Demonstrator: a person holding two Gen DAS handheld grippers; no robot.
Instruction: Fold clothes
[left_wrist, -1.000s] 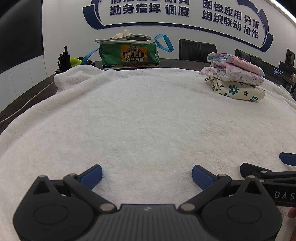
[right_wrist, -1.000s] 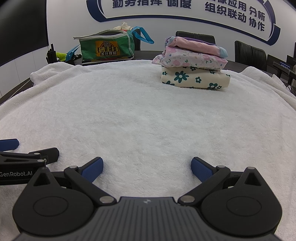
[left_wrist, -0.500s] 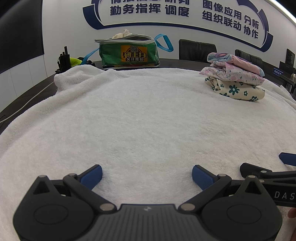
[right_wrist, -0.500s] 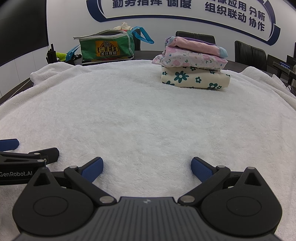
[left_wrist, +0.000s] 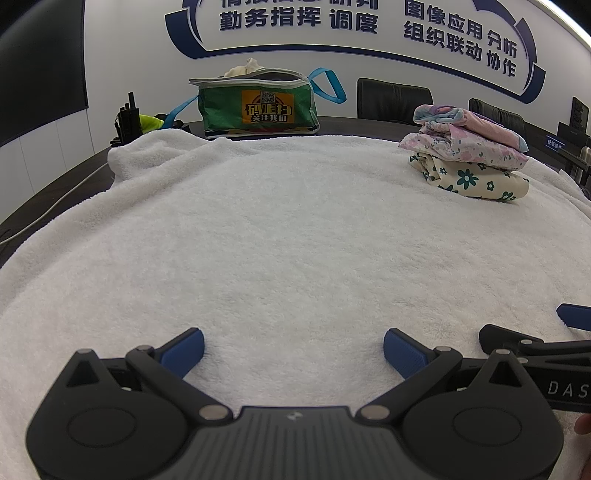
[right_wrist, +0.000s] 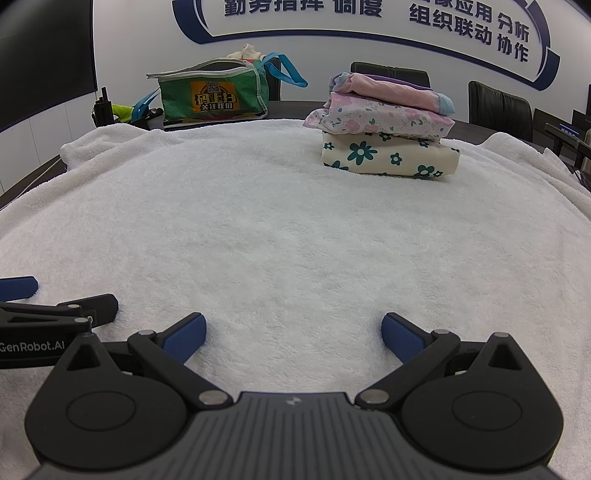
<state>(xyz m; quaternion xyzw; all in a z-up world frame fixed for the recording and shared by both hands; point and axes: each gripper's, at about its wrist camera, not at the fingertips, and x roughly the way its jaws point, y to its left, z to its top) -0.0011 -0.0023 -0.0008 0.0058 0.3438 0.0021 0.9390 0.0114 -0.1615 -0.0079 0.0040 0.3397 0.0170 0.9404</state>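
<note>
A stack of folded clothes (left_wrist: 469, 155) lies at the far right of a white towel (left_wrist: 288, 229): a cream floral piece at the bottom, pink and lilac floral pieces on top. It also shows in the right wrist view (right_wrist: 384, 129). My left gripper (left_wrist: 293, 349) is open and empty, low over the towel's near part. My right gripper (right_wrist: 293, 334) is open and empty beside it. Each gripper's side shows at the edge of the other's view.
A green bag (left_wrist: 258, 105) with blue straps and cloth inside stands on the dark table behind the towel, also in the right wrist view (right_wrist: 214, 98). A black radio (left_wrist: 127, 120) stands at the far left. Black chairs (left_wrist: 393, 99) line the wall.
</note>
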